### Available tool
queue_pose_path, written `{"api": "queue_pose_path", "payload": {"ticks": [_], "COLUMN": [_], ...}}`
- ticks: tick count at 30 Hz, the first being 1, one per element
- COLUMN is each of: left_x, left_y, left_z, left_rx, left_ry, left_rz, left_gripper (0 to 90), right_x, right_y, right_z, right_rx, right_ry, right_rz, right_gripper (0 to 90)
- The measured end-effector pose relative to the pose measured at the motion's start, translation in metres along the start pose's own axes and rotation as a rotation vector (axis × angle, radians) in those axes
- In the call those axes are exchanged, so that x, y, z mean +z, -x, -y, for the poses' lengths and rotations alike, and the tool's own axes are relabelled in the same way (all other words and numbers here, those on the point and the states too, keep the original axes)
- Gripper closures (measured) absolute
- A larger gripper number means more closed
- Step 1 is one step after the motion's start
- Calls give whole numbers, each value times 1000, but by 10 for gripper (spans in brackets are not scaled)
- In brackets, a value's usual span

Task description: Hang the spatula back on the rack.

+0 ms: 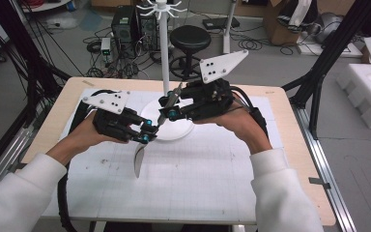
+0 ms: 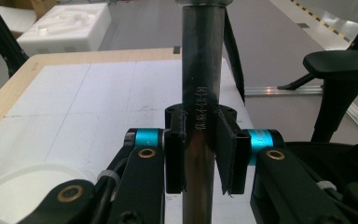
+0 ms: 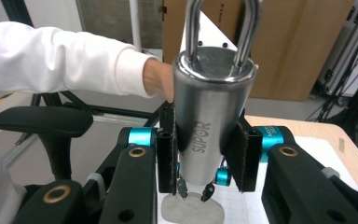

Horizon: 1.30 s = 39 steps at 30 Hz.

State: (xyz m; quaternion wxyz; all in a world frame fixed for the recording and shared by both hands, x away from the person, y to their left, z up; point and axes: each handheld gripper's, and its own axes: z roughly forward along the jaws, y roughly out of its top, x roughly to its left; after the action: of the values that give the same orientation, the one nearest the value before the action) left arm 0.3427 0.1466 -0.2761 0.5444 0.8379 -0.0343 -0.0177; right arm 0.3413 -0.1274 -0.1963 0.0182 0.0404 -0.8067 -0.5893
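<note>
White gridded table (image 1: 198,183) underlies the left gripper (image 1: 146,131), clamped tight on the steel utensil's (image 1: 140,159) flat shaft, while the right gripper (image 1: 168,107) pinches its thick handle (image 3: 209,126) near the rack (image 1: 166,63); I judge both should stay aligned so nothing twists on handover.

1. "SUPOR", dark letters running lengthwise on the steel handle (image 3: 213,116) of the utensil, right gripper view.
2. Stamped Chinese characters in a line on the flat metal shaft (image 2: 200,112), left gripper view; too small to read, possibly a steel grade.
3. Faint print on teal sleeve (image 3: 272,135); illegible.
</note>
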Motion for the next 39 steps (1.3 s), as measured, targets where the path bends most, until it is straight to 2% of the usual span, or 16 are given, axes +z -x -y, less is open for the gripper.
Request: {"api": "queue_pose_path", "payload": {"ticks": [9, 14, 17, 21, 24, 25, 26, 27, 28, 29, 31, 33, 34, 35, 39], "left_x": [1, 3, 3, -1, -8, -11, -13, -15, -17, -19, -24, -28, -29, -32, -43], "left_y": [0, -1, -2, -3, -5, -5, -5, -4, -2, -2, 1, 4, 5, 6, 10], "left_z": [0, 0, 0, 3, 4, 5, 5, 5, 6, 6, 8, 8, 9, 12, 22], "left_rx": [-1, -22, -34, -59, -78, -86, -95, -102, -97, -97, -98, -103, -118, -123, -146], "left_ry": [10, 12, 7, -4, -3, -7, -5, -17, -24, -33, -34, -55, -51, -48, -49], "left_rz": [-6, -7, -25, -45, -86, -114, -126, -156, -189, -207, -228, -276, -282, -294, -320], "left_gripper": [744, 738, 714, 623, 543, 514, 453, 407, 316, 264, 220, 115, 70, 49, 17], "right_x": [0, -1, 1, 0, -2, -3, -4, -4, -5, -6, -8, -9, -11, -11, -16], "right_y": [-1, 1, 3, 6, 11, 11, 12, 13, 14, 14, 16, 18, 19, 21, 24], "right_z": [-3, -6, -8, -10, -11, -12, -12, -13, -13, -14, -15, -17, -18, -18, -20], "right_rx": [-19, 3, 9, 15, 36, 49, 53, 56, 55, 57, 62, 70, 85, 74, 113], "right_ry": [-11, -28, -43, -61, -75, -80, -87, -84, -81, -85, -76, -79, -82, -74, -77], "right_rz": [12, 7, 7, 15, 36, 36, 35, 43, 48, 54, 73, 90, 100, 107, 149], "right_gripper": [690, 692, 693, 694, 695, 695, 694, 694, 694, 694, 694, 694, 694, 694, 694]}}
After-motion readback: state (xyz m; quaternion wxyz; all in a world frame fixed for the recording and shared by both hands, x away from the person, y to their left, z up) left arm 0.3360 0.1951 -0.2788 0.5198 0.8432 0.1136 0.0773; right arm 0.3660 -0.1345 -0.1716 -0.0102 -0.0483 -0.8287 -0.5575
